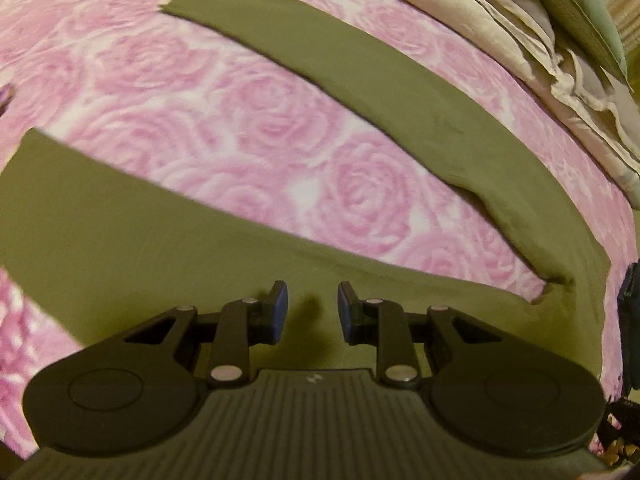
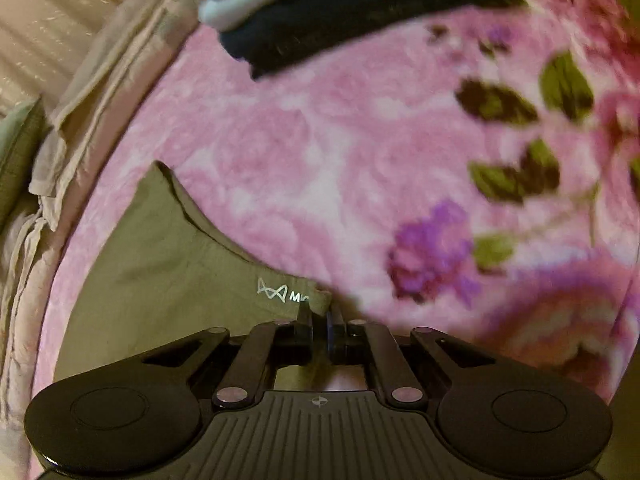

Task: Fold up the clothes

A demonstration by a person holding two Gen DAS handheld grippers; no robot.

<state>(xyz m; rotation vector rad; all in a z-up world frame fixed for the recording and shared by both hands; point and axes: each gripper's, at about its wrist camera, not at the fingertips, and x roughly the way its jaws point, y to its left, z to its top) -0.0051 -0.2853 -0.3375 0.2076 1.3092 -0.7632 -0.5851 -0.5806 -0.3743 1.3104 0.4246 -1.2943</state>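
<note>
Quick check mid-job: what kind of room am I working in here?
Probably a bedroom: the olive-green trousers lie on a pink rose-print fleece blanket, with rumpled beige bedding and a pale green pillow alongside.

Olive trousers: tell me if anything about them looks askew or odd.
Nothing damaged. The trousers lie flat on the pink blanket, legs splayed apart. The right gripper pinches the waistband corner; the left gripper is open.

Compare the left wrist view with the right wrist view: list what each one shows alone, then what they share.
Left wrist only: the olive trousers' two legs spread apart, and the open left gripper above the cloth.

Right wrist only: the white logo on the waistband, the right gripper shut on that edge, a stack of dark folded clothes, and leaf prints.

Both: the trousers, the pink rose blanket and beige bedding.
</note>
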